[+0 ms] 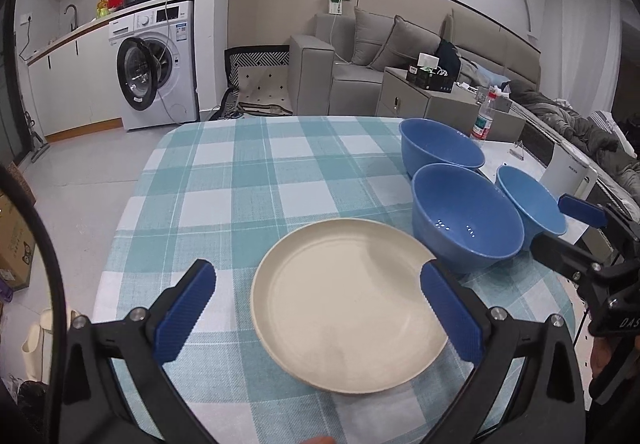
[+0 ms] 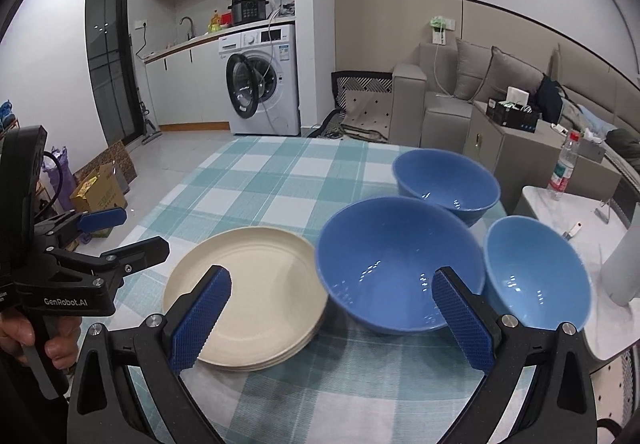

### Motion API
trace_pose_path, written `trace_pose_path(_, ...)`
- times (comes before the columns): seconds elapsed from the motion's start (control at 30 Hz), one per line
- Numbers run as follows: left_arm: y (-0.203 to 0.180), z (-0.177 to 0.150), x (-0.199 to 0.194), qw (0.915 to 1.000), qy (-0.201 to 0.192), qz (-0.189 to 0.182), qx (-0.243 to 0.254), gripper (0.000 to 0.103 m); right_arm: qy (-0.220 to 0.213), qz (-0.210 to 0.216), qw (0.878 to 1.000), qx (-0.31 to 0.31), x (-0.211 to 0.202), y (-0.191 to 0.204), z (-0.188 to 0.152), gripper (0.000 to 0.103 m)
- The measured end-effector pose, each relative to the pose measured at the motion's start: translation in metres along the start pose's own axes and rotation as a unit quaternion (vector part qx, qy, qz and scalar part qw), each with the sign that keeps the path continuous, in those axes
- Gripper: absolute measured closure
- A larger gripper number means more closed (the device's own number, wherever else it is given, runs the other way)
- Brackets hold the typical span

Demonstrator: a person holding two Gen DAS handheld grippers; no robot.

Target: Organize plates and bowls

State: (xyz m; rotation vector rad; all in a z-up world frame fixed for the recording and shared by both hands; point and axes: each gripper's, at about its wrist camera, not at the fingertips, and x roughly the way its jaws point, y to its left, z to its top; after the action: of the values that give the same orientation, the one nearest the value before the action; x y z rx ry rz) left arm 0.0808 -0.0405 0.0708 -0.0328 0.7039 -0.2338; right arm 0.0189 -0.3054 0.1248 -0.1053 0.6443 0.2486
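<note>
while both tools hover empty | checked table point(image 2: 256, 179) | cream plate stack point(image 2: 256, 284) near edge | three blue bowls point(image 2: 400, 268) beside it | left gripper point(image 1: 318, 308) and right gripper point(image 2: 332, 316) spread wide | nest bowls gently, rims level

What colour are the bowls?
The three round bowls are blue, clearest in the right wrist view.
</note>
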Motion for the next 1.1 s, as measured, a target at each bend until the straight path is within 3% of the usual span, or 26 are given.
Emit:
trace_pose_path(0.37,-0.029,0.029,-0.003,0.9991,-0.035,0.019,0.017,0.000,-0.031,-0.025,0.999,-0.001,-0.039,-0.041,0.016,0.001)
trace_pose_path(0.77,-0.048,0.060,0.013,0.9994,-0.031,-0.016,-0.001,0.000,-0.044,-0.032,0.998,0.010,-0.060,-0.081,0.034,0.001)
trace_pose_path(1.1,-0.057,0.074,0.032,0.9994,-0.030,-0.014,-0.006,0.000,-0.043,-0.030,0.998,0.031,-0.057,-0.111,0.049,0.001)
